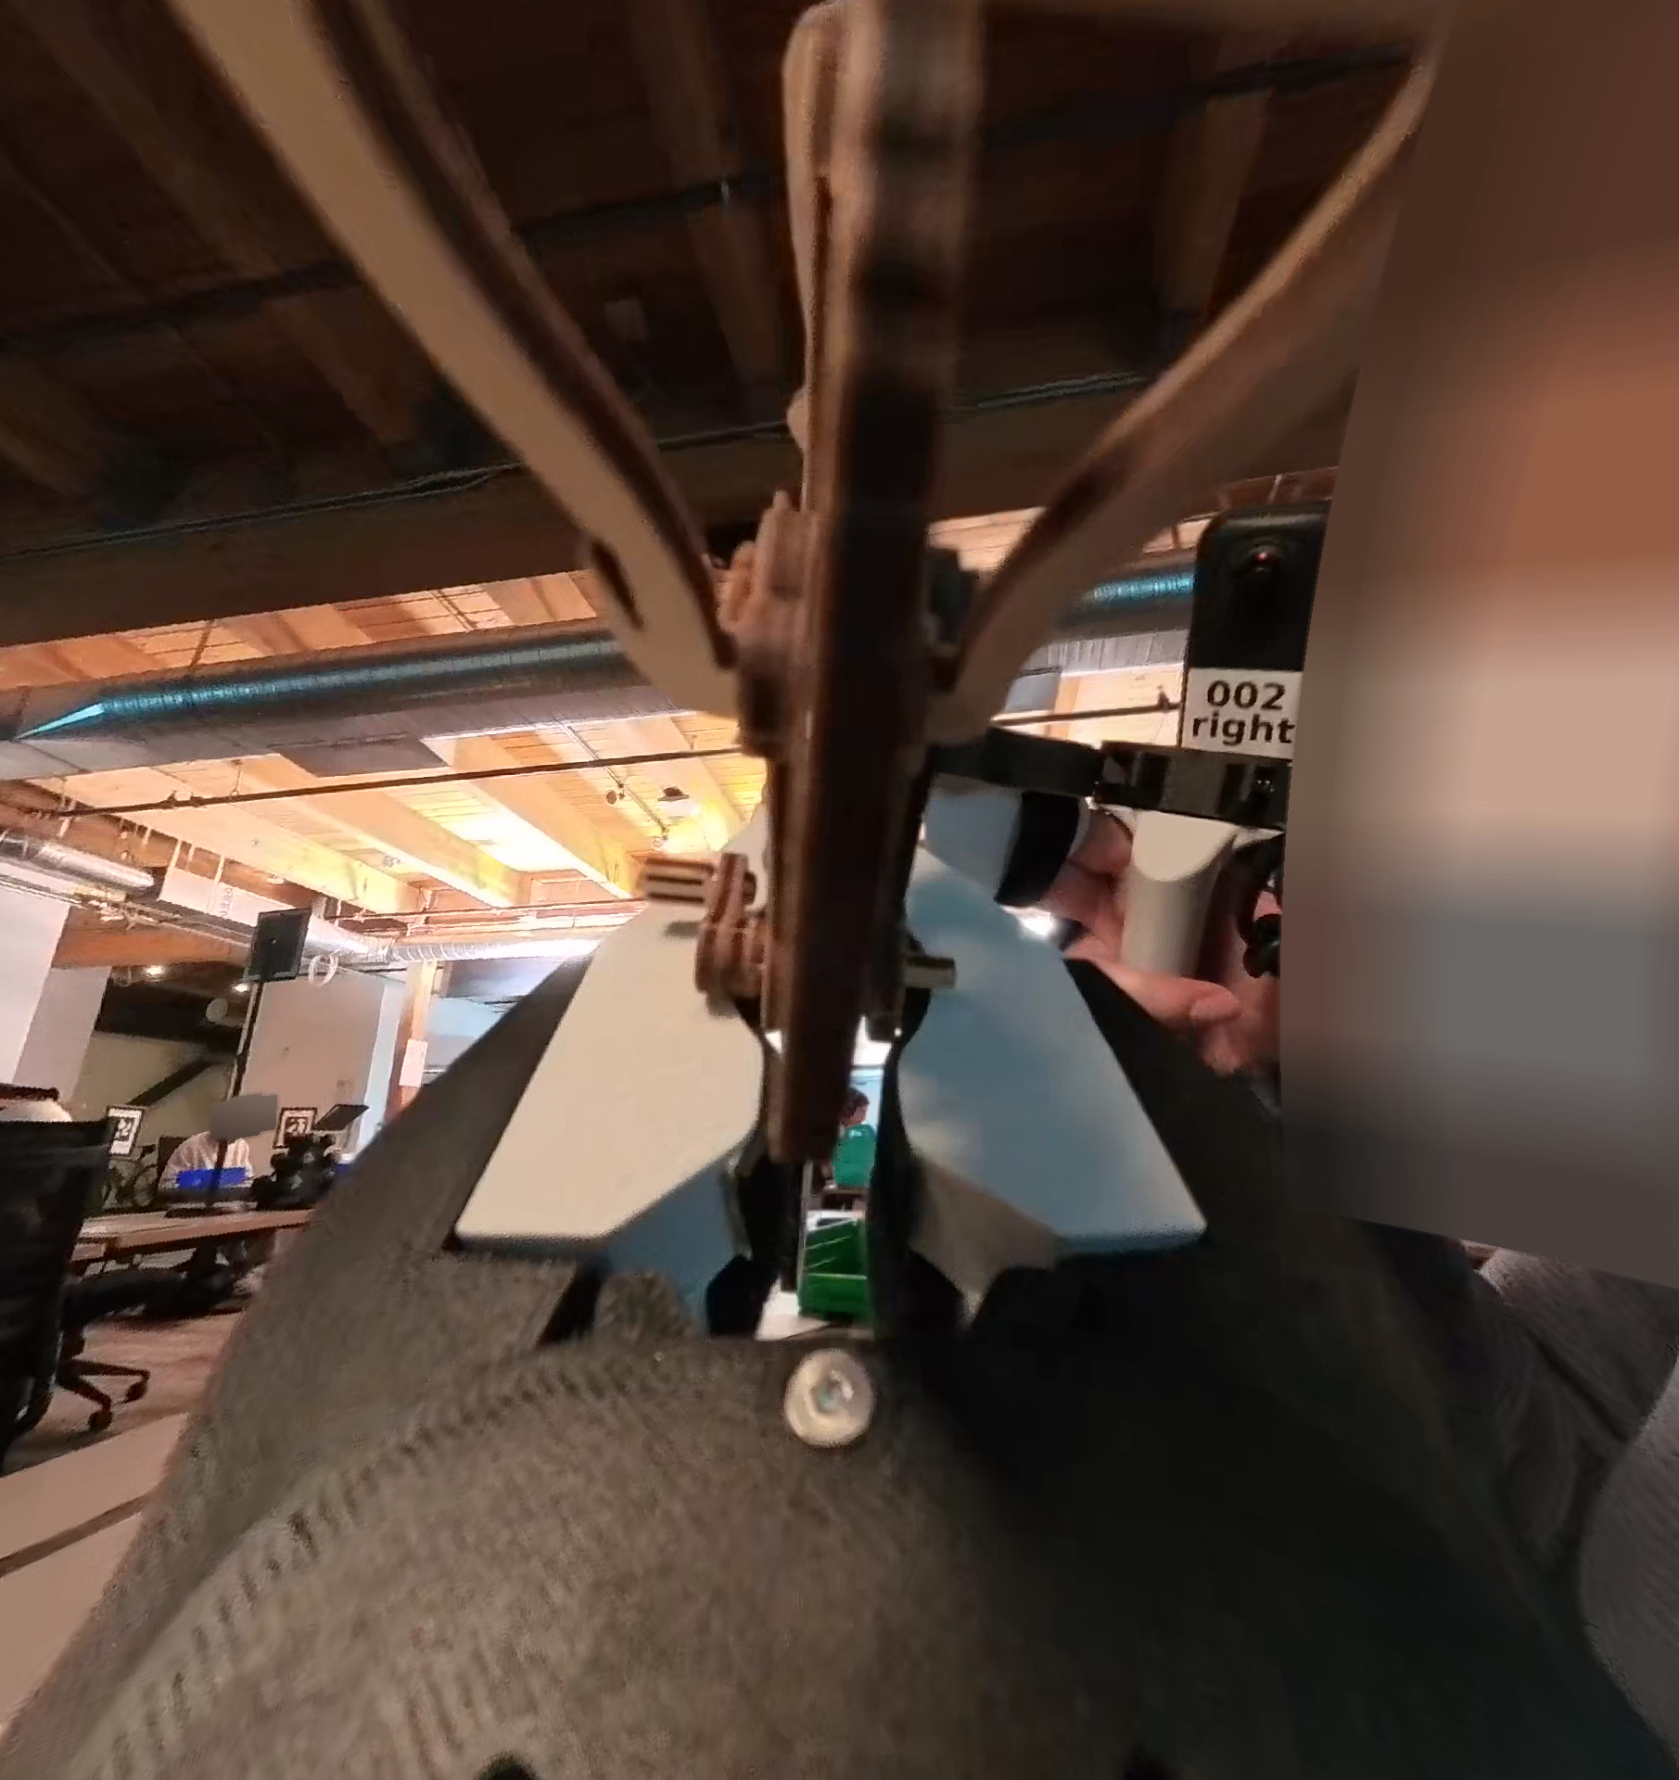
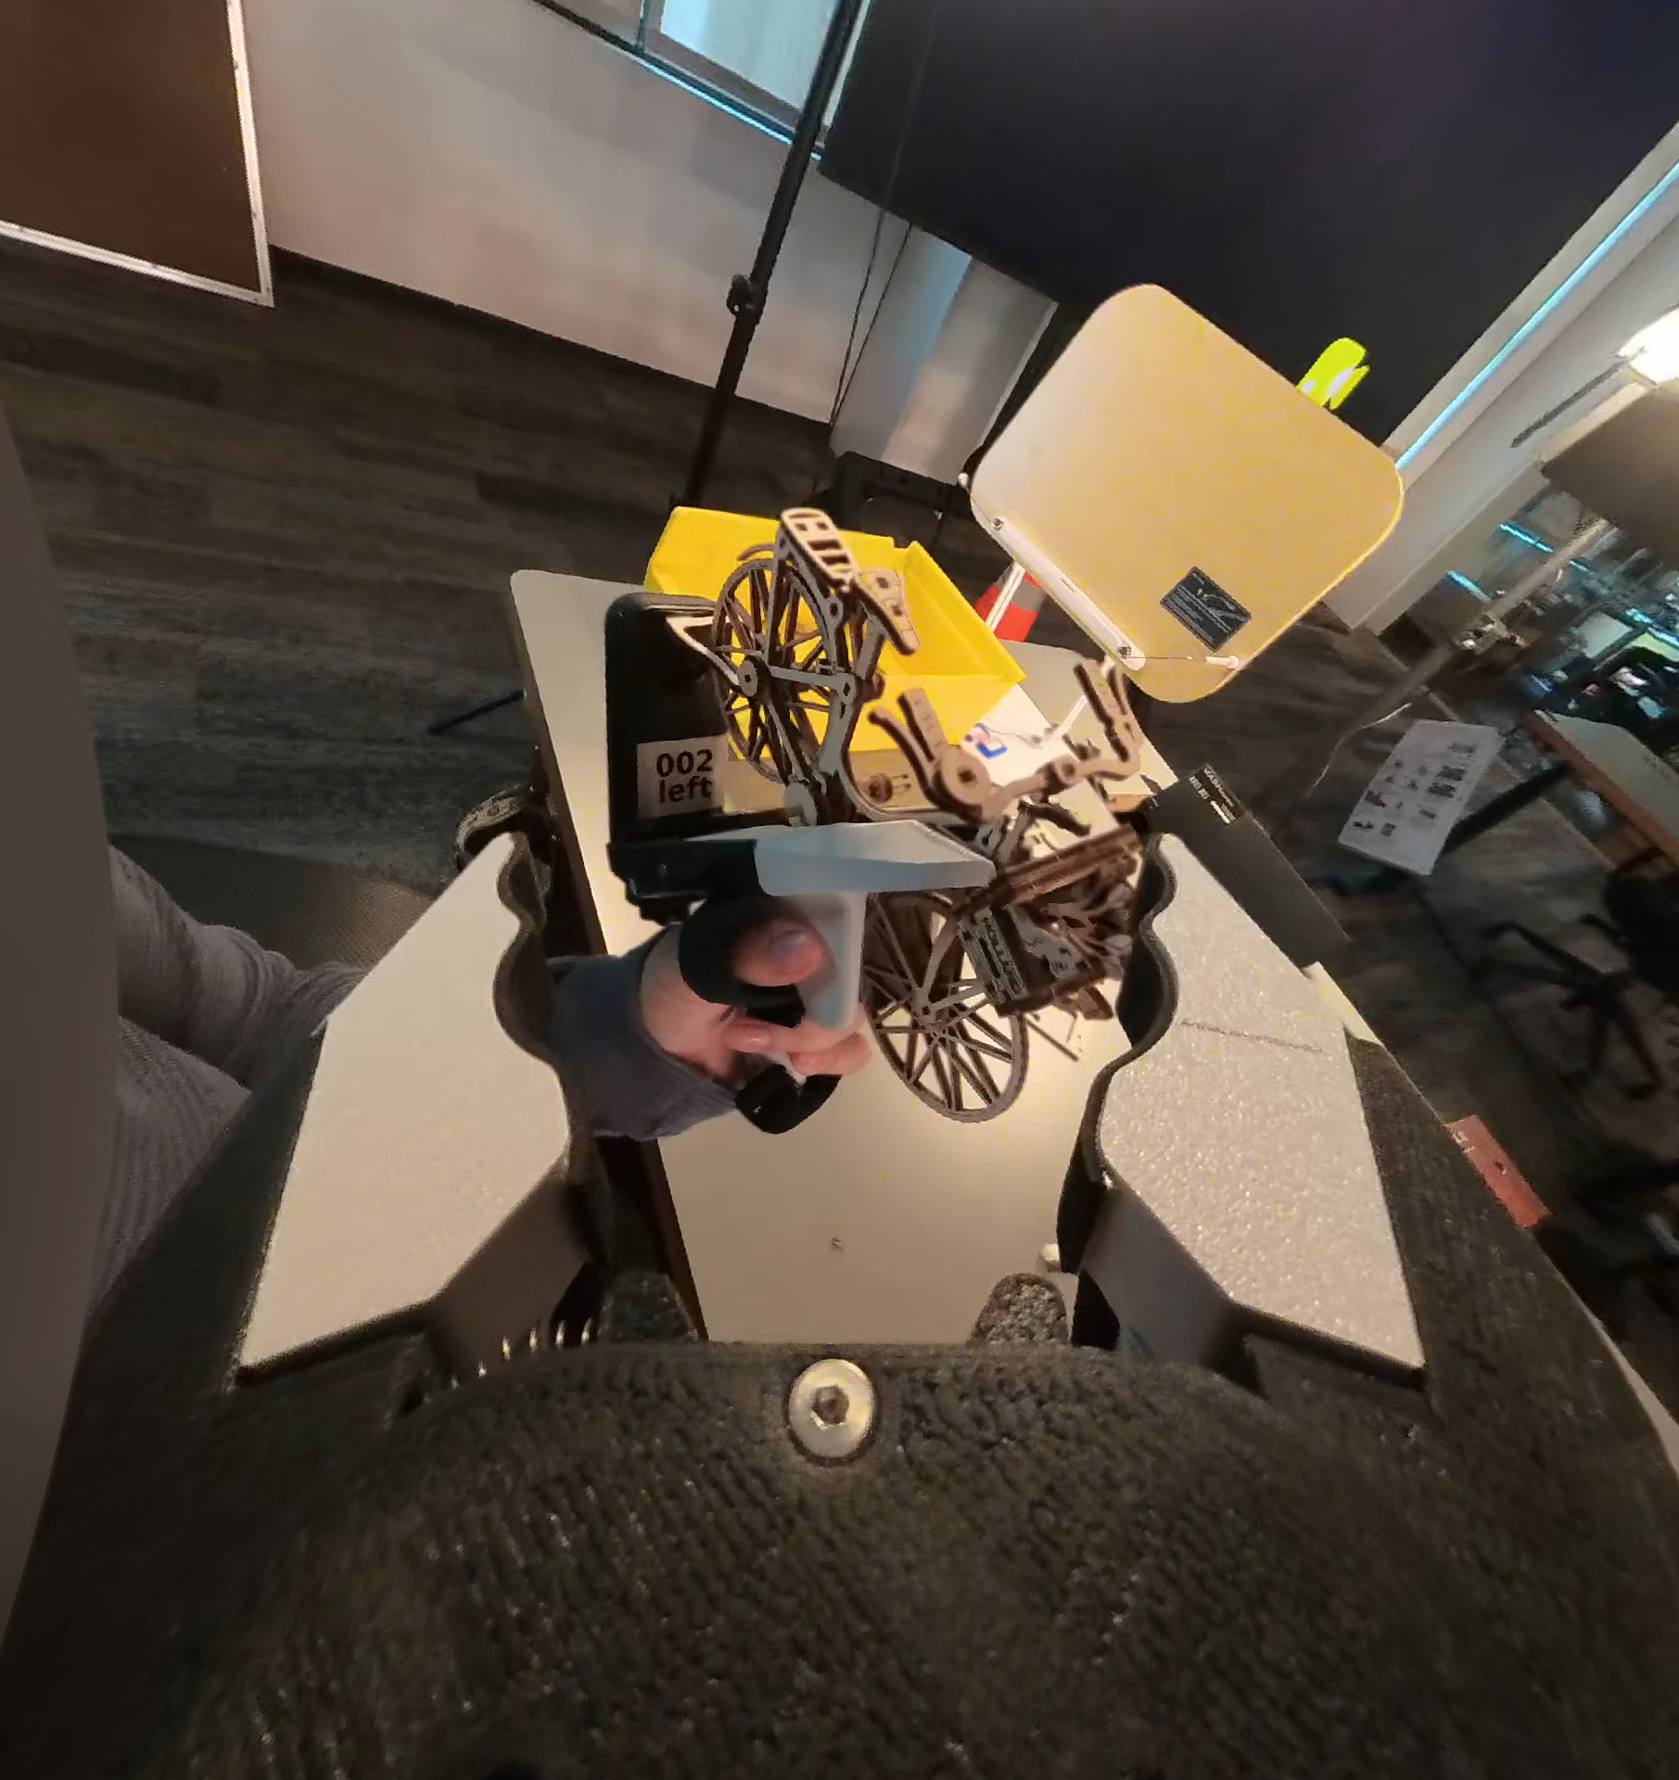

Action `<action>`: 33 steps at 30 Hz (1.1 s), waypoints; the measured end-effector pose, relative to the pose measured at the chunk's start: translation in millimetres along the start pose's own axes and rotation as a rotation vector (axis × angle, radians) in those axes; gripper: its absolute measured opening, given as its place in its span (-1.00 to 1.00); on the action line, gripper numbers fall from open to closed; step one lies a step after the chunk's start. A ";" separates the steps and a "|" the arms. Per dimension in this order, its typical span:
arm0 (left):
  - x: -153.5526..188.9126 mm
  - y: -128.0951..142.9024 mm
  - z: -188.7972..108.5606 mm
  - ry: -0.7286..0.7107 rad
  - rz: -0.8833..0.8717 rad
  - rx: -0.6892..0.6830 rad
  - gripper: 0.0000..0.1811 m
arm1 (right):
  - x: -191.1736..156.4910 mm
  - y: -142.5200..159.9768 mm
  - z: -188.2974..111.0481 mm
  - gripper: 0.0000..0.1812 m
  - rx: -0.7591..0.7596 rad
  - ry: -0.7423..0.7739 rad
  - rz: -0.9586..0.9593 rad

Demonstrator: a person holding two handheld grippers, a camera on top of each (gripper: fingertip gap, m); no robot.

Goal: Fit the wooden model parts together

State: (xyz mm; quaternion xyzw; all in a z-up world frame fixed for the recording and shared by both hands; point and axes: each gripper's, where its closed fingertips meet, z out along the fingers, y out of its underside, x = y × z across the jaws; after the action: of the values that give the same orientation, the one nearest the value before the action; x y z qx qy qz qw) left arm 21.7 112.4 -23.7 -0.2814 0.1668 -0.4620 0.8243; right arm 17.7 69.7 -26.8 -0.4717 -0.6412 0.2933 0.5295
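Laser-cut brown wood makes up the wooden bicycle model (image 2: 874, 771), which is held up in the air above a pale table (image 2: 864, 1233). It has 2 spoked wheels, a seat, handlebars and a slim curved frame.

In the right wrist view, the left gripper (image 2: 874, 852) sits in the middle distance, a hand (image 2: 739, 1002) wrapped around its pale handle. Its grey fingers reach across the model's middle, between the far wheel (image 2: 787, 665) and the near wheel (image 2: 941, 1021). In the left wrist view, the same fingers (image 1: 643, 1079) are pressed in against a thin dark wooden piece seen edge-on, so this gripper is clamped on the model. That view is blurred and tilted toward a timber ceiling.

The right gripper (image 2: 835, 963) is spread wide with nothing between its fingers, pointing at the model from the near side and well apart from it.

A yellow bin (image 2: 951, 636) stands on the table behind the model, and a yellow panel (image 2: 1182, 482) on a stand rises to the right.

The model looks light, stiff and fragile. Its spokes and handlebars are thin and would likely snap under pressure. The safest hold is probably on the thicker frame or a wheel hub, squeezing across the flat faces of the wood, never on the spokes.
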 end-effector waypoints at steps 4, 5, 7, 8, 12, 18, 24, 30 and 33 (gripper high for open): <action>0.3 1.5 -1.7 0.002 0.025 -0.003 -0.93 | -6.1 -1.8 -0.1 0.30 -0.011 -0.015 -0.015; -0.5 2.0 -2.1 -0.002 0.029 -0.006 -0.93 | -7.5 -2.0 -0.3 0.30 -0.014 -0.018 -0.018; -1.3 3.8 -2.6 -0.006 0.038 -0.015 -0.92 | -10.2 -1.7 0.2 0.29 -0.023 -0.026 -0.025; -1.3 4.6 -2.8 -0.007 0.043 -0.018 -0.93 | -11.5 -1.1 0.8 0.28 -0.030 -0.030 -0.027; 0.4 7.9 -2.0 -0.005 0.059 -0.033 -0.93 | -11.2 2.8 3.8 0.28 -0.059 -0.028 -0.023; 2.9 9.7 -0.6 -0.007 0.088 -0.047 -0.92 | -10.2 8.1 5.0 0.28 -0.095 -0.022 -0.001; 2.7 11.5 -0.5 -0.019 0.113 -0.054 -0.93 | -10.4 10.2 5.2 0.30 -0.121 -0.013 0.018; 2.8 12.1 0.2 -0.029 0.123 -0.056 -0.93 | -8.6 10.2 5.1 0.30 -0.120 -0.004 0.031; 3.3 12.9 0.8 -0.032 0.130 -0.058 -0.93 | -8.3 11.0 4.9 0.30 -0.125 0.000 0.033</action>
State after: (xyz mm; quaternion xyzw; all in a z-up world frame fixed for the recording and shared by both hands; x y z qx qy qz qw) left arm 32.4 115.2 -31.1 -0.3012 0.1847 -0.3980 0.8466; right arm 16.2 66.9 -41.1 -0.5142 -0.6504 0.2613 0.4942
